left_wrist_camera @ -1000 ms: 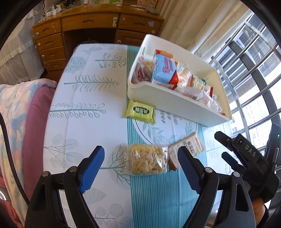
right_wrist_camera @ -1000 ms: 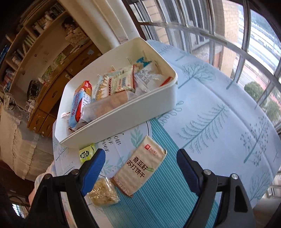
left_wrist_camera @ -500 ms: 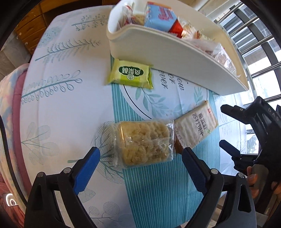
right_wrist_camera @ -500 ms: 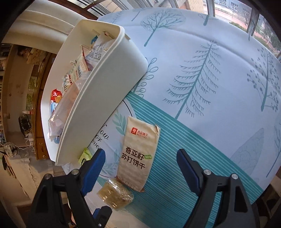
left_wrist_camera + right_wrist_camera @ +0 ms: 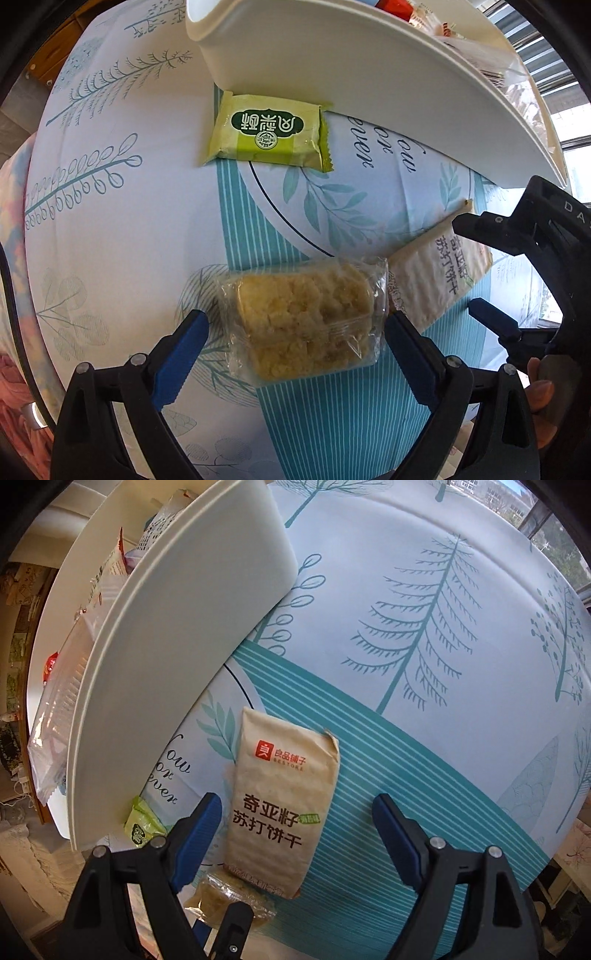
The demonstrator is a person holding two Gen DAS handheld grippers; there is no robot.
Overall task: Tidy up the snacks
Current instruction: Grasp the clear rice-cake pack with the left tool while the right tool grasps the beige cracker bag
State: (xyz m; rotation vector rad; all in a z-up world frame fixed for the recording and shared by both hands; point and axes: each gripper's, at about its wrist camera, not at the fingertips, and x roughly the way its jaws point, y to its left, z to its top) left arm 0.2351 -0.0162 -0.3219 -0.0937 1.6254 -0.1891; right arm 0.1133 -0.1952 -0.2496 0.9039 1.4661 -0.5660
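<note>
**Operator:** Report finger state and target positions.

**Me:** My left gripper (image 5: 295, 332) has its fingers spread wide, one on each side of the clear-wrapped rice cake (image 5: 303, 325), neither pad visibly touching the wrapper. My right gripper (image 5: 295, 827) is equally spread around the near end of the soda cracker pack (image 5: 282, 797). Both packs lie flat on the worktop (image 5: 424, 602), near its front edge, the cracker pack's end resting on the cake's wrapper. The green pastry packet (image 5: 266, 133) lies farther in, touching the wall of the white bin (image 5: 332, 74), which already holds other snacks.

**Operator:** Handling properties?

**Me:** Judged from appearance: the rice cake is light and crumbly, and its film is slick and loose. Grip across the cake body, not the crimped ends, with modest force. The cracker pack looks stiff but its contents are brittle; grip across the short width, near mid-length. The overlap may drag one pack when the other lifts.

**Operator:** Change from the earlier frames?

**Me:** Both grippers have come down and forward. A second ago the whole bin and the dresser behind it were in view; now each pack fills the space between my fingers. Finger spread is unchanged. No pack has shifted.
</note>
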